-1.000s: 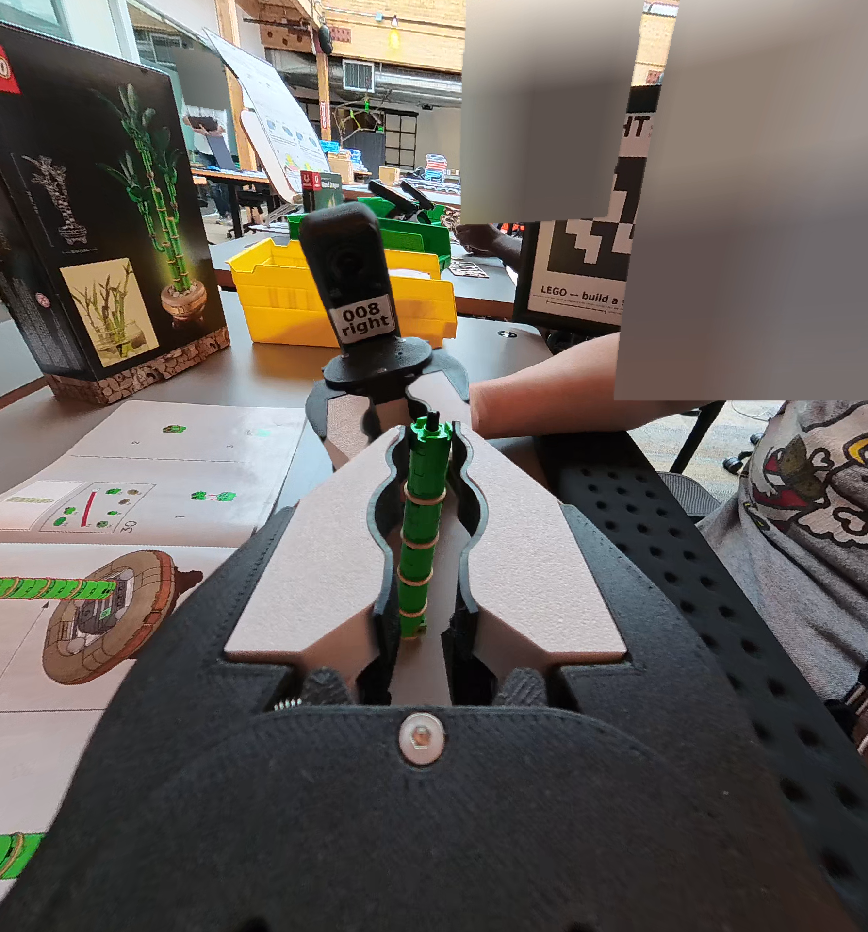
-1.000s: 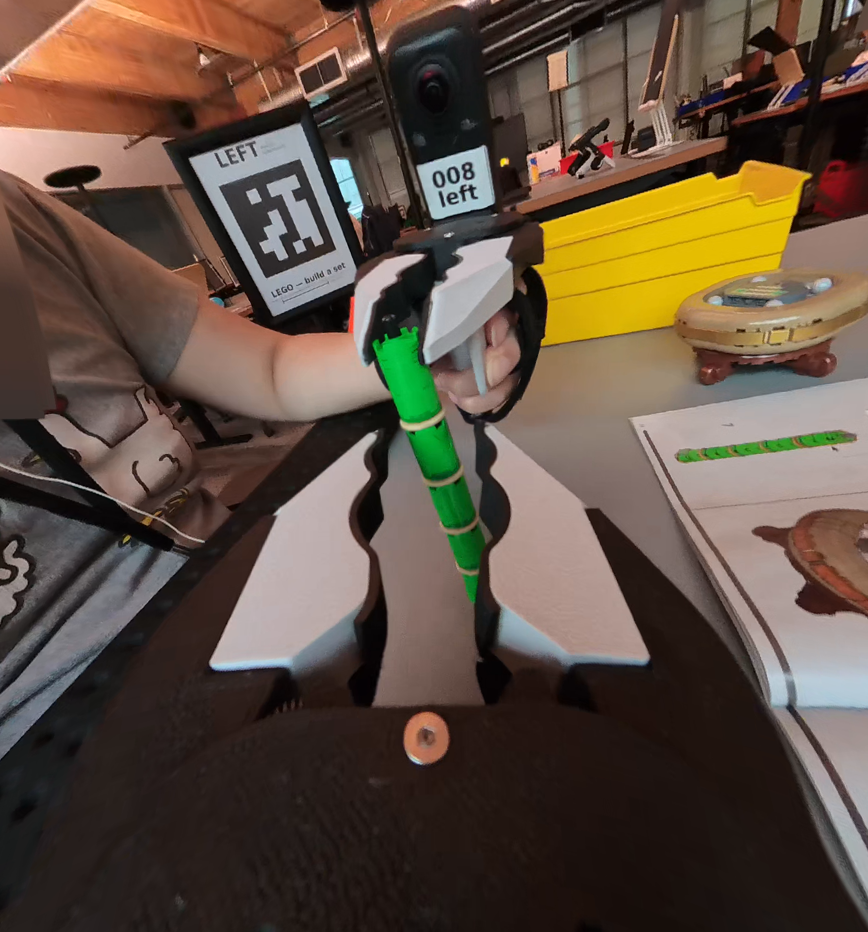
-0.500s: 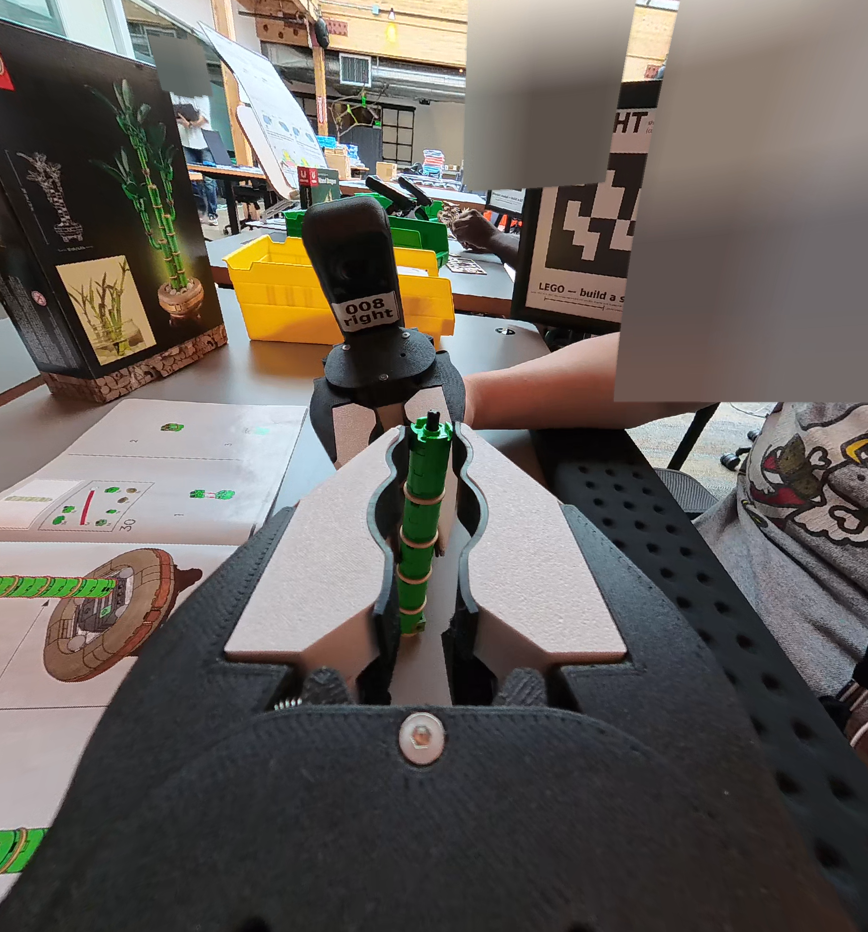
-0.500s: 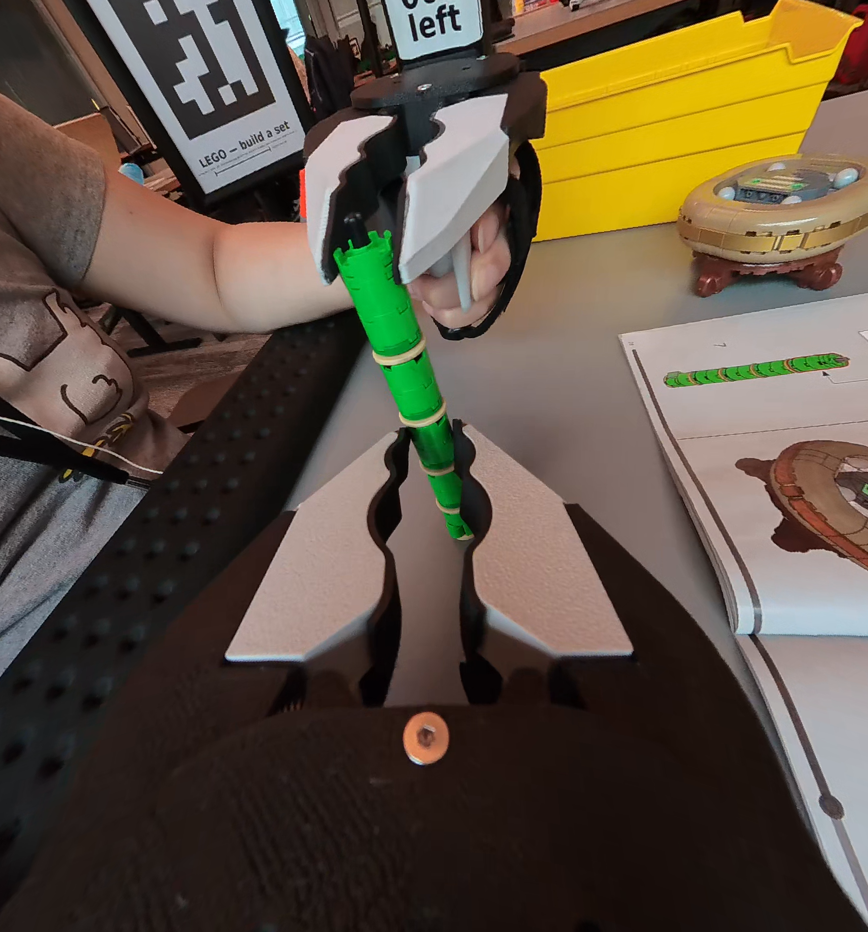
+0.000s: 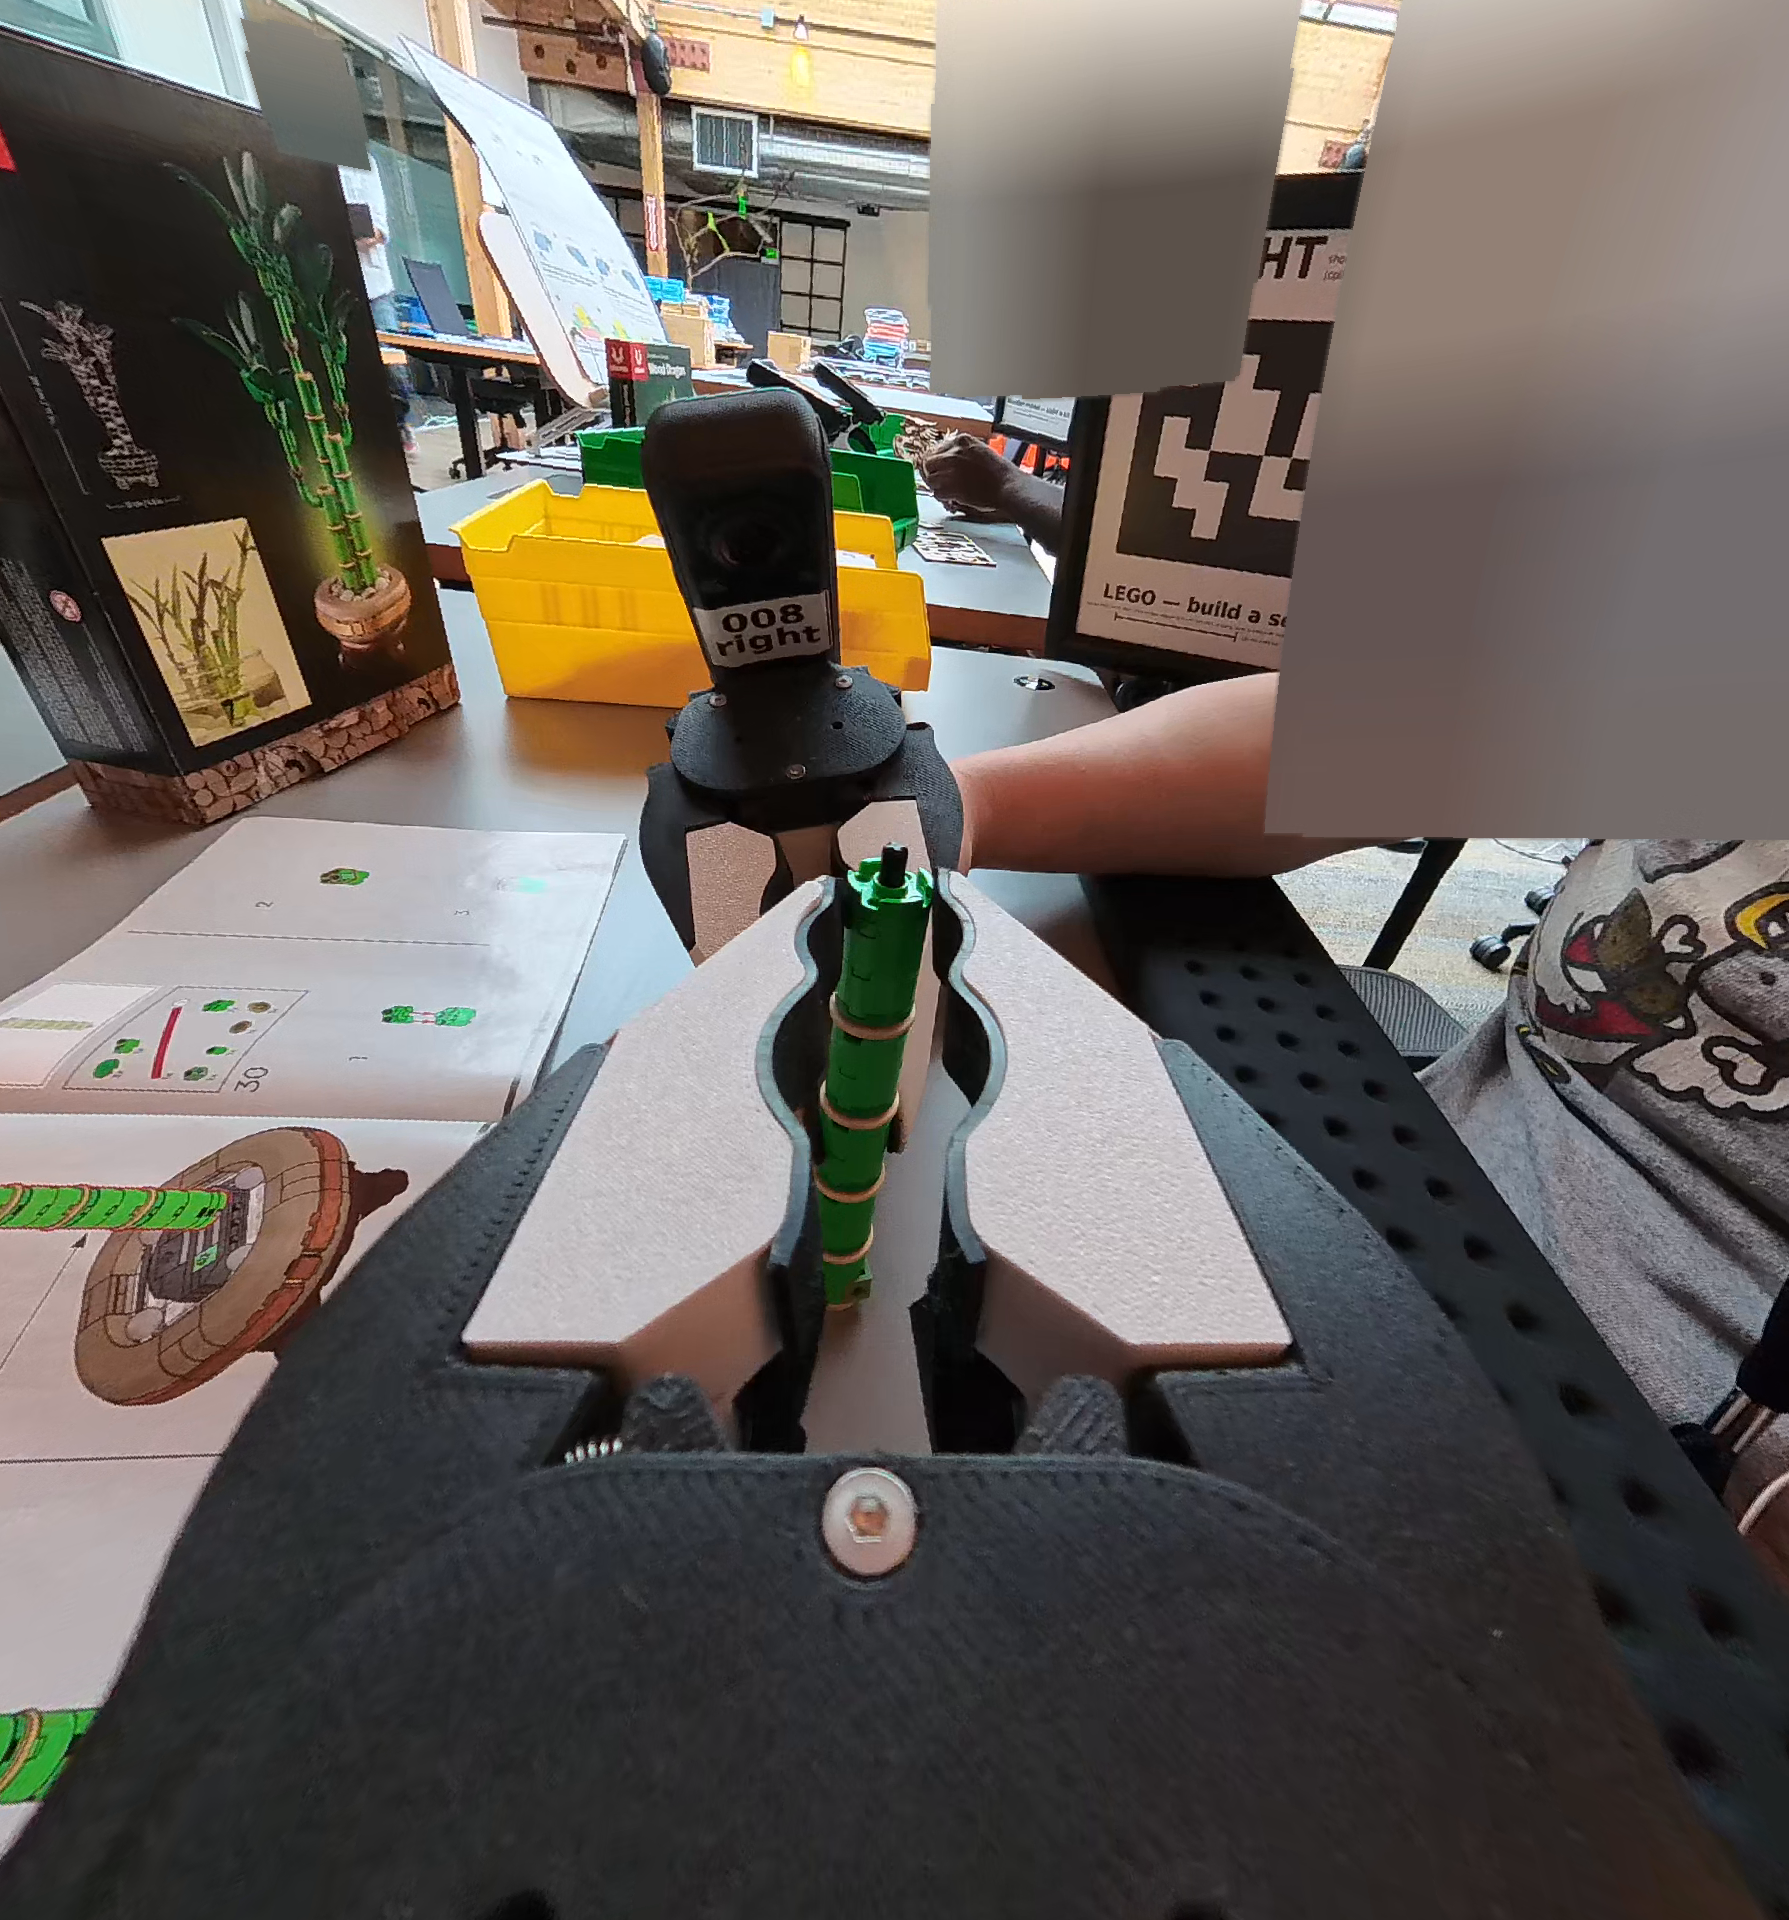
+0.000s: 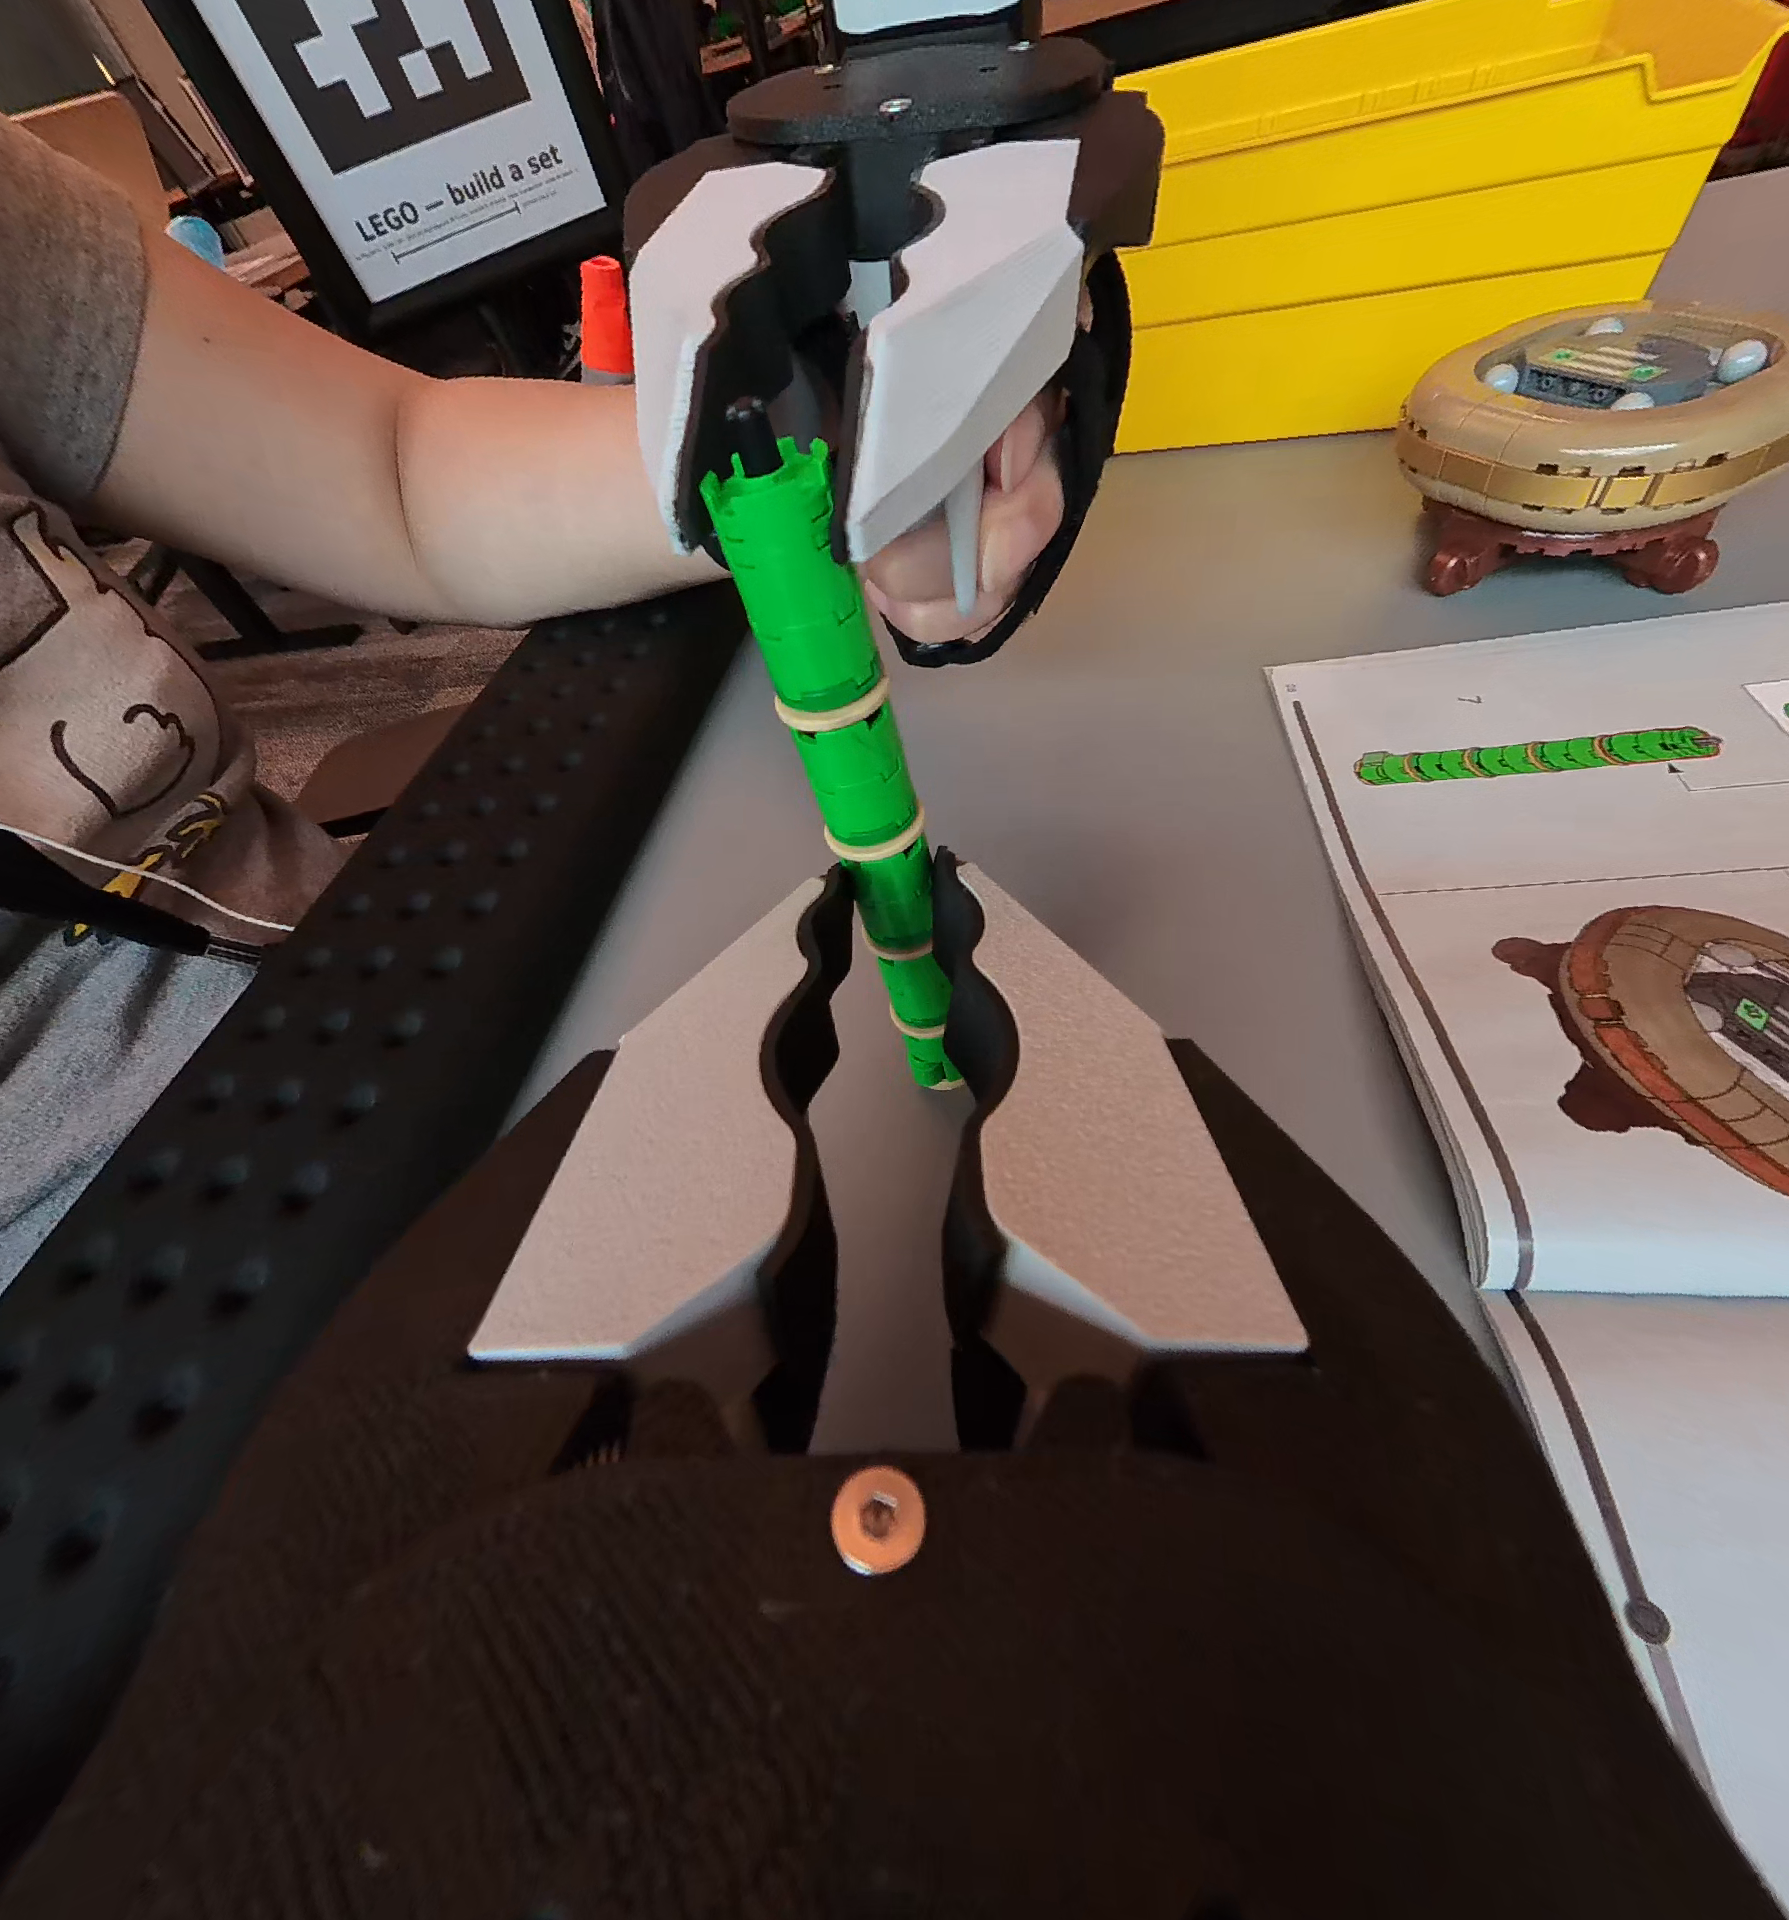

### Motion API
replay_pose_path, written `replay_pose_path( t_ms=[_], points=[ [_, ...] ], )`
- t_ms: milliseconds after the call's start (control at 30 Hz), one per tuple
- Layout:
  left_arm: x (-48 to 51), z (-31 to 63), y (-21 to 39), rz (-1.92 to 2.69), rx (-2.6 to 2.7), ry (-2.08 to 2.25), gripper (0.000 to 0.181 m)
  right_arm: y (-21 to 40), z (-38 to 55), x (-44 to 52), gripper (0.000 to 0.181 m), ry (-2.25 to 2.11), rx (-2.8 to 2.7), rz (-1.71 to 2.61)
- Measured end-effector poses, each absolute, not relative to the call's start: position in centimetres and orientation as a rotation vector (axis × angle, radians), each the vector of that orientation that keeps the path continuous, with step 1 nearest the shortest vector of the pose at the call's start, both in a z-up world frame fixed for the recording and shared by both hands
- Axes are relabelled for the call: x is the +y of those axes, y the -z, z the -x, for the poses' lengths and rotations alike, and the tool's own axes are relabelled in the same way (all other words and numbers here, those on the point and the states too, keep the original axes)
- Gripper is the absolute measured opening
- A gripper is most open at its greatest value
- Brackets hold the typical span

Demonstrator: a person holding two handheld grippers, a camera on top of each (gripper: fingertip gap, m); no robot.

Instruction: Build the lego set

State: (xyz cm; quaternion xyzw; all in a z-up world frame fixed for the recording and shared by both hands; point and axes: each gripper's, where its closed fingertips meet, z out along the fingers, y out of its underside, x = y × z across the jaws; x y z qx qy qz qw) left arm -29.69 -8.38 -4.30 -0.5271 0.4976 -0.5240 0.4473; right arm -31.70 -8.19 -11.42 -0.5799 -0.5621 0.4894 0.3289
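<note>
A green bamboo stalk [image 5: 864,1091] with tan rings and a black axle at its top stands nearly upright between both grippers. My left gripper [image 5: 882,894] is shut on its upper part, also visible in the right wrist view [image 6: 770,535]. My right gripper [image 6: 890,883] is narrowly open around the lower part of the stalk [image 6: 848,748], which leans against its right finger. The stalk's bottom end sits just inside the fingertips. A tan pot base [image 6: 1617,416] on brown feet stands on the table at the back right.
An open instruction booklet [image 6: 1596,935] lies on the table, also in the left wrist view [image 5: 246,987]. A yellow bin [image 6: 1389,208] stands behind, a black set box [image 5: 173,416] at the far left. A black perforated strip [image 6: 350,1039] runs along the table edge by the person. Some 7 cm of space lies between my two pairs of fingers. The tan pot base [image 6: 1617,416] is about equally far from each gripper, around 25 cm.
My right gripper has pulled back along the stalk, so only its lower end stays between the fingertips. The stalk has not shifted in my left gripper.
</note>
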Motion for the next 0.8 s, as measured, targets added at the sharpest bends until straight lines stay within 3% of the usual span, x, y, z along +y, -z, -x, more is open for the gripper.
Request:
replay_pose_path(
  t_ms=[133, 200, 233, 300, 433, 800],
  points=[
    [-8.3, 29.8, 4.3, 1.308, 1.231, 1.297, 0.014, 11.3, 31.7, -8.1, 0.017, -1.267, -1.468, 1.509],
    [-8.4, 29.8, 4.3, 1.305, 1.238, 1.304, 0.015, 12.6, 31.5, -7.9, 0.042, -1.193, -1.508, 1.615],
    [-8.4, 29.8, 4.3, 1.305, 1.240, 1.302, 0.015, 12.9, 31.6, -8.1, 0.045, -1.197, -1.513, 1.629],
    [-8.4, 29.8, 4.3, 1.304, 1.243, 1.301, 0.015, 13.7, 31.7, -8.4, 0.028, -1.179, -1.545, 1.640],
    [-8.5, 29.8, 4.3, 1.305, 1.243, 1.304, 0.015, 13.8, 31.8, -8.1, 0.018, -1.186, -1.528, 1.674],
    [-8.4, 29.8, 4.3, 1.311, 1.233, 1.311, 0.015, 14.2, 31.6, -8.1, 0.017, -1.140, -1.560, 1.680]
  ],
)
